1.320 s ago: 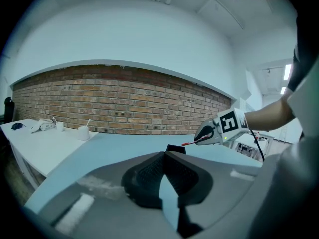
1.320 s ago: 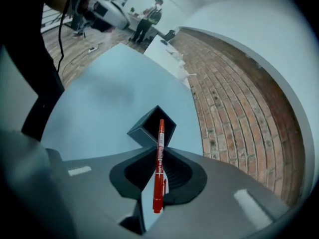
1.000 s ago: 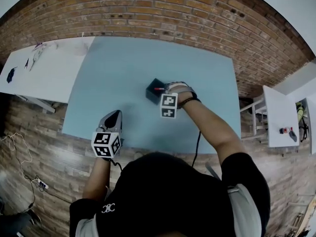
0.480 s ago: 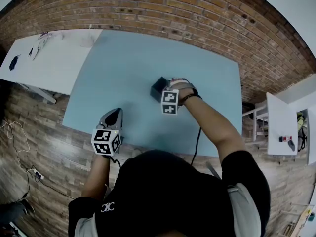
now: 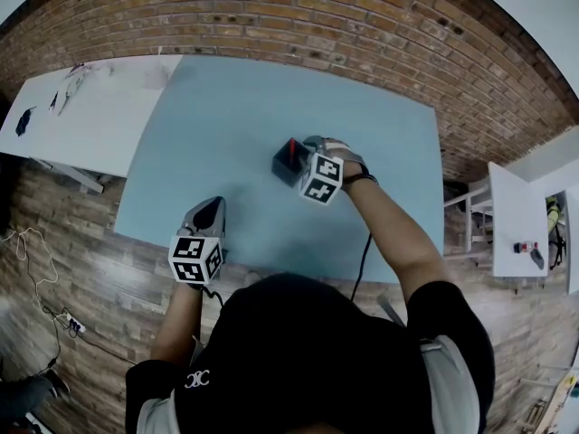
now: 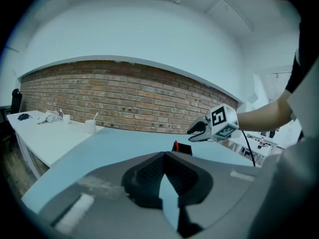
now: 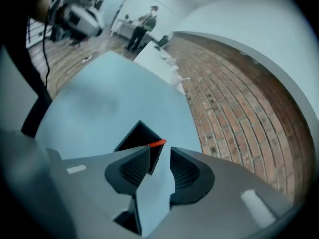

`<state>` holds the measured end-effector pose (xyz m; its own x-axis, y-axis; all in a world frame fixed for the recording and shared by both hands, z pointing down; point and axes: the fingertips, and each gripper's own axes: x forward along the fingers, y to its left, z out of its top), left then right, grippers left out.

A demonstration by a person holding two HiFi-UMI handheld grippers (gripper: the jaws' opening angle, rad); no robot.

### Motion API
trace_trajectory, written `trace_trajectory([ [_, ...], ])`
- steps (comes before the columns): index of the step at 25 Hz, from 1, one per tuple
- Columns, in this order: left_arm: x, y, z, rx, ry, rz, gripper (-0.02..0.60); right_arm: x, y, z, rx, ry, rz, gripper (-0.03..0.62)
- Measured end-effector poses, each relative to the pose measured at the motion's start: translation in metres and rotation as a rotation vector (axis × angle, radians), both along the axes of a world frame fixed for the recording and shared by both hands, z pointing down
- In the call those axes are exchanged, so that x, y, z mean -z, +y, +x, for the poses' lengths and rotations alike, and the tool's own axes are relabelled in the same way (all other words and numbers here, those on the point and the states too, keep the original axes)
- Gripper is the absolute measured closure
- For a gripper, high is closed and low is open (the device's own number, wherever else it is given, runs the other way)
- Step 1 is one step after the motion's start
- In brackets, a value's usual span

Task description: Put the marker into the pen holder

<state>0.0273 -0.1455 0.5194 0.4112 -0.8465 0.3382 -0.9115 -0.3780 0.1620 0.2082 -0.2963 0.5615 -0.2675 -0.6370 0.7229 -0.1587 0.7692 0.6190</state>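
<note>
A black square pen holder (image 5: 286, 162) stands near the middle of the light-blue table (image 5: 226, 125). The marker's red end (image 5: 291, 145) sticks out of its top. My right gripper (image 5: 309, 147) hovers just right of the holder. In the right gripper view its jaws are opening around bare table, and the gripper (image 7: 160, 156) has the holder (image 7: 134, 136) and red marker tip (image 7: 157, 143) just beyond the fingertips. My left gripper (image 5: 207, 217) rests shut at the table's near edge. Its own view has the gripper (image 6: 164, 156), the holder (image 6: 184, 150) and the right gripper (image 6: 198, 130) ahead.
A white table (image 5: 81, 116) with small items adjoins the blue one on the left, and a white cup (image 6: 90, 126) stands on it. A brick wall (image 5: 362, 25) runs behind. Another white table (image 5: 514, 211) stands to the right. A person (image 7: 142, 26) stands far off.
The right gripper let go of the marker, which now stands in the holder with its red end up. Its jaws opened and the gripper tilted. The left gripper stayed put.
</note>
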Motion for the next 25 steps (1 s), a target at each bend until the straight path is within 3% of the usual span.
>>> trace_trajectory([
  [1,0.0,-0.001,0.002,-0.004,-0.003,0.001,0.575,0.013,0.0,0.0,-0.036,-0.102,0.013,0.465],
  [4,0.003,-0.006,0.008,-0.019,-0.009,0.008,0.575,0.055,0.002,0.007,-0.15,-0.417,0.058,0.566],
  [8,0.006,-0.015,0.017,-0.043,-0.015,0.021,0.575,0.1,0.016,0.026,-0.292,-0.796,0.056,0.585],
  [16,0.012,-0.026,0.045,-0.126,-0.042,0.037,0.575,0.146,0.072,0.07,-0.421,-1.33,0.017,0.586],
  [19,0.013,-0.028,0.053,-0.154,-0.056,0.036,0.575,0.148,0.086,0.087,-0.445,-1.403,0.035,0.586],
  [25,0.008,-0.027,0.071,-0.192,-0.07,0.027,0.575,0.127,0.097,0.105,-0.482,-1.355,0.071,0.588],
])
